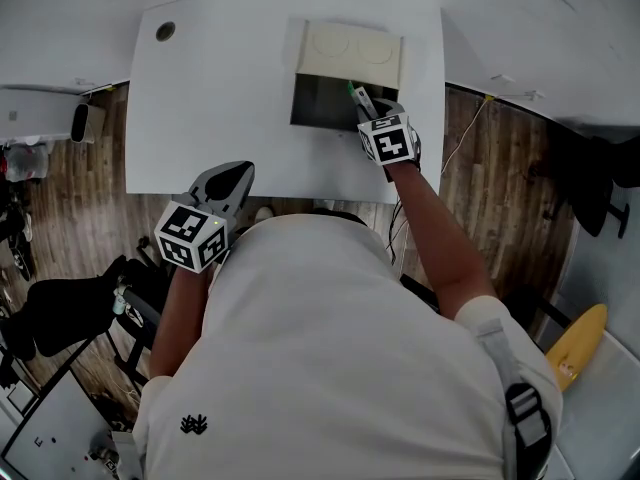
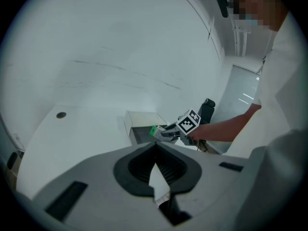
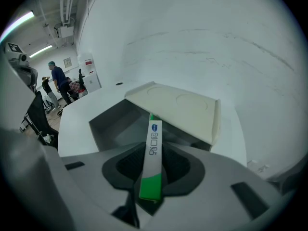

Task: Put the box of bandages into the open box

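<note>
1. My right gripper [image 1: 364,106] is clamped on the bandage box [image 3: 152,153] and angled down over the open box [image 3: 111,121].
2. The bandage box's long axis runs out along the jaws, with its far end above the cavity near the folded-back lid [image 3: 179,105].
3. My left gripper [image 1: 232,181] is closed with nothing in it, well apart at the near edge of the table [image 1: 220,78].

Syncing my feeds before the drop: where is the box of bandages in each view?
Head view: box of bandages upper centre, in the right gripper, over the open box.
Left gripper view: centre, green end showing at the open box.
Right gripper view: bottom centre, between the jaws.
Shared landmark: the open box's cream lid.
</note>
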The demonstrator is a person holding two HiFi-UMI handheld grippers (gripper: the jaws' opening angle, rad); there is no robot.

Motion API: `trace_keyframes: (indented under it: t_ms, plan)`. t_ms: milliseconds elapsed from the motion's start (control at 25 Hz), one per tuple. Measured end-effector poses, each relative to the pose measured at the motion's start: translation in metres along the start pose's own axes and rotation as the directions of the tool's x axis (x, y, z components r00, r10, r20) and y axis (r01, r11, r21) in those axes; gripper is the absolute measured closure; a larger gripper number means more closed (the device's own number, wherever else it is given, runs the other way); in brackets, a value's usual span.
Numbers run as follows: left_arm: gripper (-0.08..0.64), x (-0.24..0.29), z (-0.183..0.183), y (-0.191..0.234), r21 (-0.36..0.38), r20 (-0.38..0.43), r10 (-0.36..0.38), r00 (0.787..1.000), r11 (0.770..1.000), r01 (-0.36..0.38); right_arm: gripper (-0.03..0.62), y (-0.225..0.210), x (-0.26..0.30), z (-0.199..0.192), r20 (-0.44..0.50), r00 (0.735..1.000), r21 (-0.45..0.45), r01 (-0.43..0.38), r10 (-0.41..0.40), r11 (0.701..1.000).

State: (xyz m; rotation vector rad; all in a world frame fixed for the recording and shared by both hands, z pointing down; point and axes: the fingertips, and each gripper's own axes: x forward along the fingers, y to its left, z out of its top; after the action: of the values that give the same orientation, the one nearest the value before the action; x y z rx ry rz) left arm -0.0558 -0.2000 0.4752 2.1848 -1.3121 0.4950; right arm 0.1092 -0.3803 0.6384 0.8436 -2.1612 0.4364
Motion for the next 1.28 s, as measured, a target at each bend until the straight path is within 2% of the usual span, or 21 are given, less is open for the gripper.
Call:
trace_keyframes:
  t_ms: [160,320,800,1120,1280]
  plan:
    - [0.554,-0.003,-0.001,0.002,0.001,0.002,-0.006,1.000,1.000,0.006,0.479,0.002,0.000,0.000,-0.004,1.000,0.000,-0.005,0.005,1.000]
    - [0.554,-0.007,-0.003,0.003,0.002,0.005,-0.013,1.000,1.000,0.013,0.435,0.000,-0.001,-0.001,-0.010,1.000,-0.006,0.007,-0.007,1.000]
    - [0.554,-0.023,-0.014,0.010,0.028,0.014,-0.075,0.997,0.997,0.075,0.419,-0.011,-0.034,0.001,0.041,0.995,0.059,0.084,-0.087,0.995]
    - [0.554,-0.042,-0.025,0.013,0.054,0.016,-0.140,0.990,0.989,0.139,0.422,0.014,-0.080,-0.008,0.123,0.981,0.141,0.136,-0.153,0.981]
    - [0.554,-0.049,-0.026,0.016,0.072,0.014,-0.178,0.984,0.982,0.177,0.451,0.035,-0.105,-0.009,0.152,0.976,0.167,0.132,-0.157,0.977]
